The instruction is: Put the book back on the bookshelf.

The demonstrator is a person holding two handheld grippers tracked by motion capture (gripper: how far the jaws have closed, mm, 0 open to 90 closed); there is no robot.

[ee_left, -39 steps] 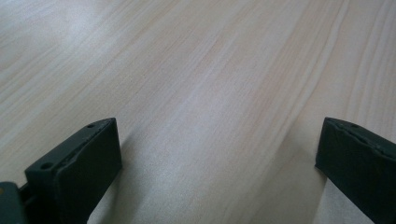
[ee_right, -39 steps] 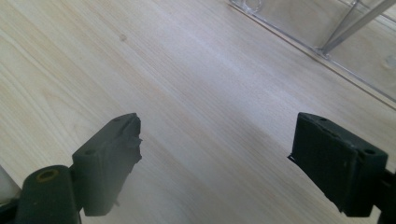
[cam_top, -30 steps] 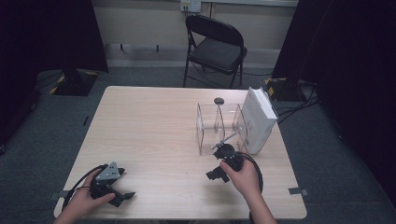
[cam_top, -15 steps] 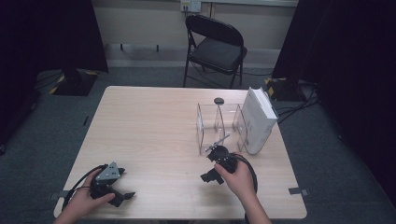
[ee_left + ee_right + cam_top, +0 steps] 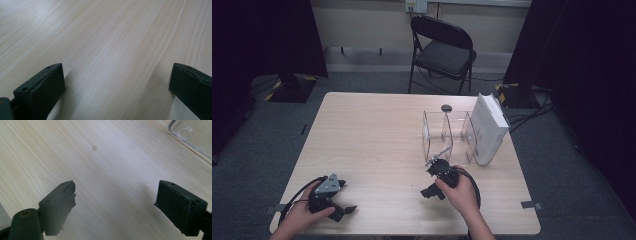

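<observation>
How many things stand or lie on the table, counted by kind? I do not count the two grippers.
Clear acrylic holder: 1
White box: 1
Small dark round thing: 1
Total: 3

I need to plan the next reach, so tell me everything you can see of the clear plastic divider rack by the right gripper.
The clear plastic divider rack stands upright on the light wooden table, its see-through panels forming empty slots. A white box leans against its far-right side. The right gripper is just in front of it, apart from it.
</observation>
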